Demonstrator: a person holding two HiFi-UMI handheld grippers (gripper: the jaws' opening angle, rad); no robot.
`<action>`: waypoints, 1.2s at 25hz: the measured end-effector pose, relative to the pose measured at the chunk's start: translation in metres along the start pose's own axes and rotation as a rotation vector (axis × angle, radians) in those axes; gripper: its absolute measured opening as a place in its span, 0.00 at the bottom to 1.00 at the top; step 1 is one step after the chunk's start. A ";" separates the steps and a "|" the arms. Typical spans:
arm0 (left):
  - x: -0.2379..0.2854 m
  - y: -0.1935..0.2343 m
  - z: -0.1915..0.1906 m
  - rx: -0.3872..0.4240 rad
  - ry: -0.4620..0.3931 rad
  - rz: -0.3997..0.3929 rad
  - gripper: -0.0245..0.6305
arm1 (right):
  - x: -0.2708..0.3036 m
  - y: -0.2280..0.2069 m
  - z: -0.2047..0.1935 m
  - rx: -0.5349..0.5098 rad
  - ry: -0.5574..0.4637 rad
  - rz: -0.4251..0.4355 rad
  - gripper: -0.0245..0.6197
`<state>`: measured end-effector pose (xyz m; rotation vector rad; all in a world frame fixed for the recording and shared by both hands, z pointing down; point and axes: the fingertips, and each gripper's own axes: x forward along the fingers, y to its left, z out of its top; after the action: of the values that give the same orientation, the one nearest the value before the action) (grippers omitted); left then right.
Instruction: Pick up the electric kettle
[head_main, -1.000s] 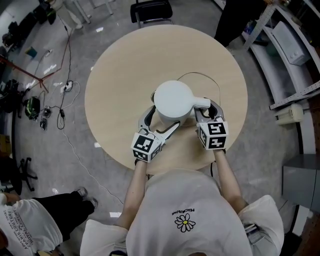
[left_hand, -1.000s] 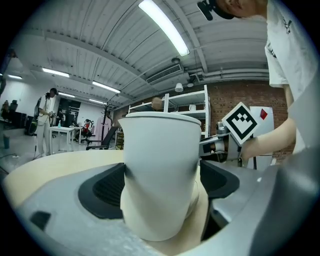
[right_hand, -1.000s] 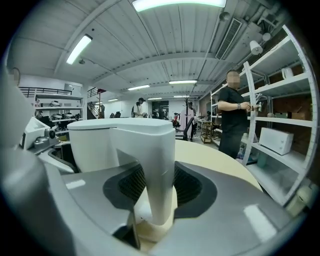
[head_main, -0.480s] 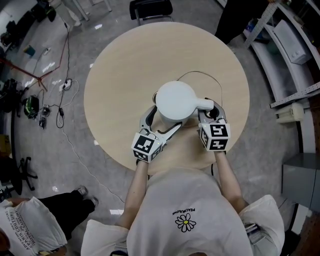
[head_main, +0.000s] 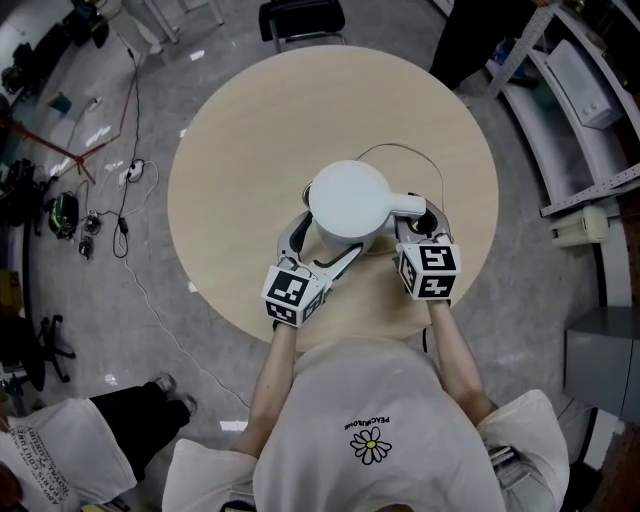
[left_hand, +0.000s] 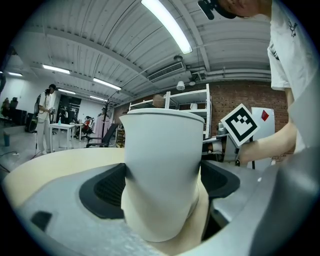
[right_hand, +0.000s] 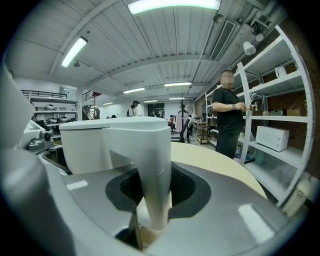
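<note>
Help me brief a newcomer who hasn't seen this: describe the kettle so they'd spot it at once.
Find the round beige table. Near its edge by the person stands the kettle, the left gripper clasping its body while the right gripper's jaws have just been closing on its handle. Unlike the grey grippers beside it, it is plain white with a round lid.

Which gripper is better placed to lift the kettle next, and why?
Right, probably: the right gripper has just been closing its jaws onto the handle, the part made for lifting. The left gripper clamps the smooth body of the kettle, likelier to slip.
</note>
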<state>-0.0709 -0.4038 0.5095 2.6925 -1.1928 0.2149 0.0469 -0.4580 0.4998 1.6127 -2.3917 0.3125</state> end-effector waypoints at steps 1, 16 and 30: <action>-0.001 -0.001 0.002 0.005 -0.003 0.002 0.76 | -0.001 0.001 0.002 -0.001 -0.004 0.003 0.20; -0.027 -0.014 0.089 0.056 -0.100 0.009 0.76 | -0.039 0.013 0.093 -0.051 -0.143 0.017 0.20; -0.059 -0.042 0.163 0.117 -0.133 0.029 0.77 | -0.091 0.022 0.161 -0.019 -0.274 0.024 0.20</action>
<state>-0.0698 -0.3711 0.3344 2.8313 -1.2947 0.1144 0.0467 -0.4197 0.3181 1.7165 -2.6045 0.0760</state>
